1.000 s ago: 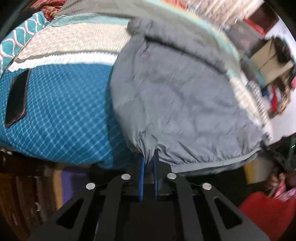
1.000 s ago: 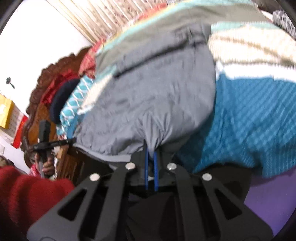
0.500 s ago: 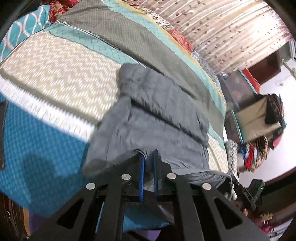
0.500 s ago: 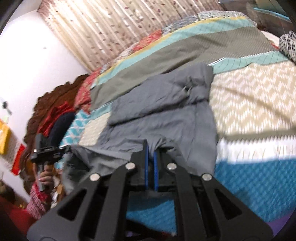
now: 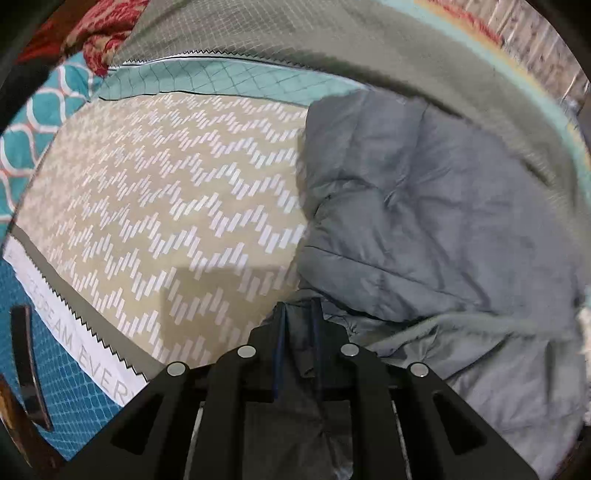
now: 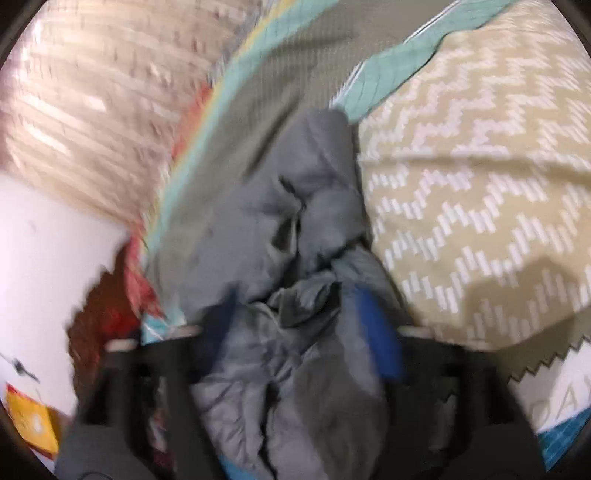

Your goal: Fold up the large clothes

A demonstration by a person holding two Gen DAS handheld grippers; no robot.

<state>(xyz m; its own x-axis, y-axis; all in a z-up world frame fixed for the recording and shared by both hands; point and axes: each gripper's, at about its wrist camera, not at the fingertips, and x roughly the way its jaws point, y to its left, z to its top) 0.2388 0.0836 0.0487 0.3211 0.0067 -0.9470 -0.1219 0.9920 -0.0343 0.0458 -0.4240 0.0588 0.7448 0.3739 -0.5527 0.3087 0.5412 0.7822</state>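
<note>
A grey padded jacket [image 5: 436, 206] lies on the patchwork bedspread [image 5: 166, 206], its lower half doubled over toward the collar. My left gripper [image 5: 297, 314] is shut on the jacket's hem at the left edge of the fold, low over the bed. In the right wrist view the jacket [image 6: 295, 206] is bunched up, and my right gripper [image 6: 299, 299] stands with its blue pads [image 6: 373, 314] wide apart, the cloth lying loose between them. That view is blurred.
A dark flat object [image 5: 27, 365] lies on the blue part of the bedspread at the left. A striped curtain [image 6: 92, 92] and a white wall [image 6: 48, 258] stand beyond the bed's far side. Red patterned cloth [image 5: 103, 33] sits at the bed's top left.
Both grippers carried the jacket's hem up from the bed's near edge and forward over the jacket, folding it. The right gripper has opened; the left is still closed on the hem.
</note>
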